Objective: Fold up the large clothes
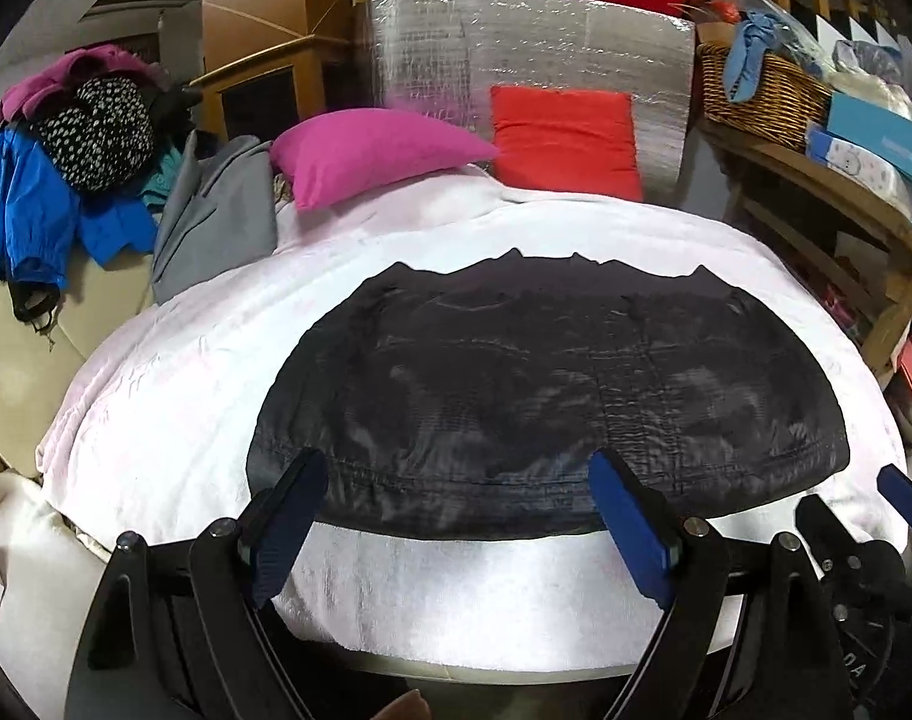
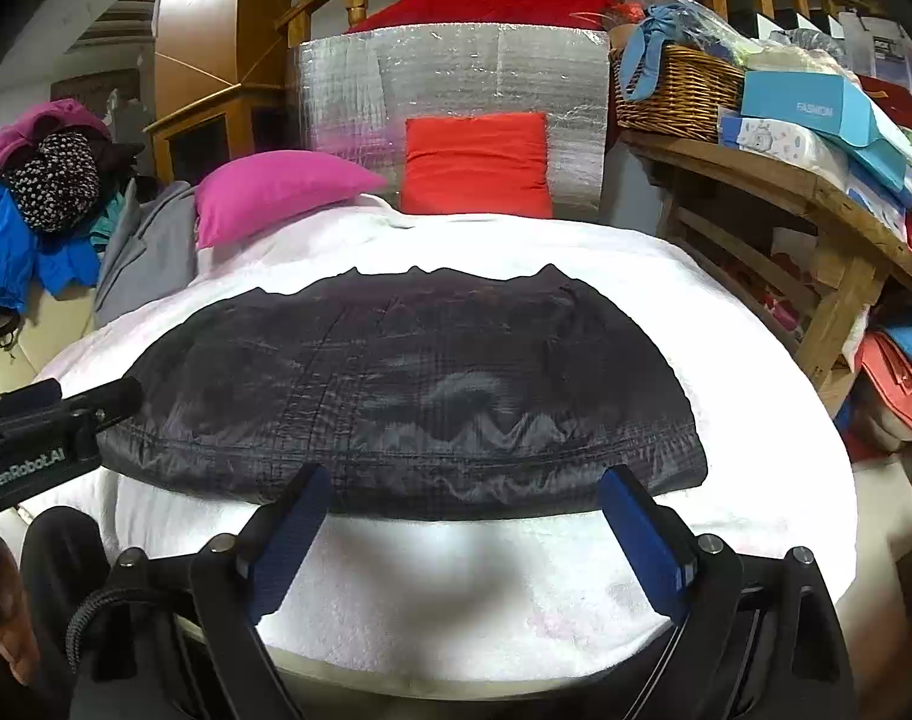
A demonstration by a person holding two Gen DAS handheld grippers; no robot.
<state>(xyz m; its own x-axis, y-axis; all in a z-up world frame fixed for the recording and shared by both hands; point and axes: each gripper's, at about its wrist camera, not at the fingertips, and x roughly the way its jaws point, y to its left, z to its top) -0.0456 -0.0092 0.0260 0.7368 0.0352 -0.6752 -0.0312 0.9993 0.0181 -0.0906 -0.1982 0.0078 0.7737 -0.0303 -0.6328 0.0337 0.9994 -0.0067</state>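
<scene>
A large black garment lies spread flat on the white blanket; it also shows in the right wrist view. My left gripper is open and empty, its blue-padded fingers at the garment's near hem, left of middle. My right gripper is open and empty at the same near hem, further right. The right gripper's tip shows at the edge of the left wrist view. The left gripper shows at the left of the right wrist view.
A pink pillow and a red pillow lie at the far end against a silver foil panel. A pile of clothes sits far left. A wooden shelf with a wicker basket and boxes stands right.
</scene>
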